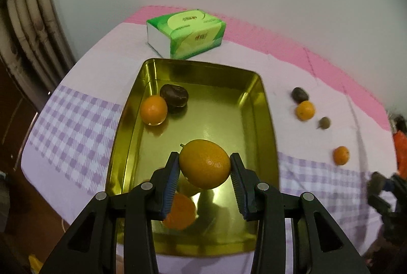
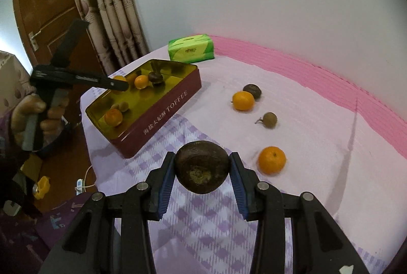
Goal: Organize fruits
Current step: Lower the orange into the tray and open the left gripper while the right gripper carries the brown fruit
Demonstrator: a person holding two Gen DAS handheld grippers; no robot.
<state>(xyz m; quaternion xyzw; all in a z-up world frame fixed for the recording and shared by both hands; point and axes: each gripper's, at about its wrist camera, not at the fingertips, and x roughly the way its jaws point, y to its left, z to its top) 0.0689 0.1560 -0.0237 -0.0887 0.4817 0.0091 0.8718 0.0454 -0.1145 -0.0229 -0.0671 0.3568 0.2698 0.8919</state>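
Two fruits are held at once: an orange (image 1: 205, 163) is clamped between the pads of the left hand-held gripper (image 1: 205, 167) above the near half of the gold tin (image 1: 264, 106), and a dark brown fruit (image 2: 201, 166) is clamped in the right hand-held gripper (image 2: 201, 168) over the checked cloth (image 2: 203, 223), short of the tin's red side wall. Already in the tin: a small orange (image 1: 153, 110) touching a dark fruit (image 1: 174, 95) at the far left corner, another orange (image 1: 179, 210) under the left jaws, plus what looks like a small brownish fruit beside it, partly hidden. Left on the tabletop: two oranges (image 2: 243, 100) (image 2: 271, 159), a dark fruit (image 2: 252, 91), a small brown stemmed fruit (image 2: 269, 120). Risks: round fruit could be sent rolling along the smooth tin floor if released from height, and the orange below could be struck; the dark fruit is gripped at its widest line only, so slip is likely under a fast swing; the two grippers could be brought into collision over the tin if both arrive together. Room: centre and right of the tin floor are open; the tin wall must be cleared by the right gripper; a tissue pack (image 1: 187, 32) sits just behind the tin, and the cloth's front edge is close to it, so a nudged tin could be pushed off.
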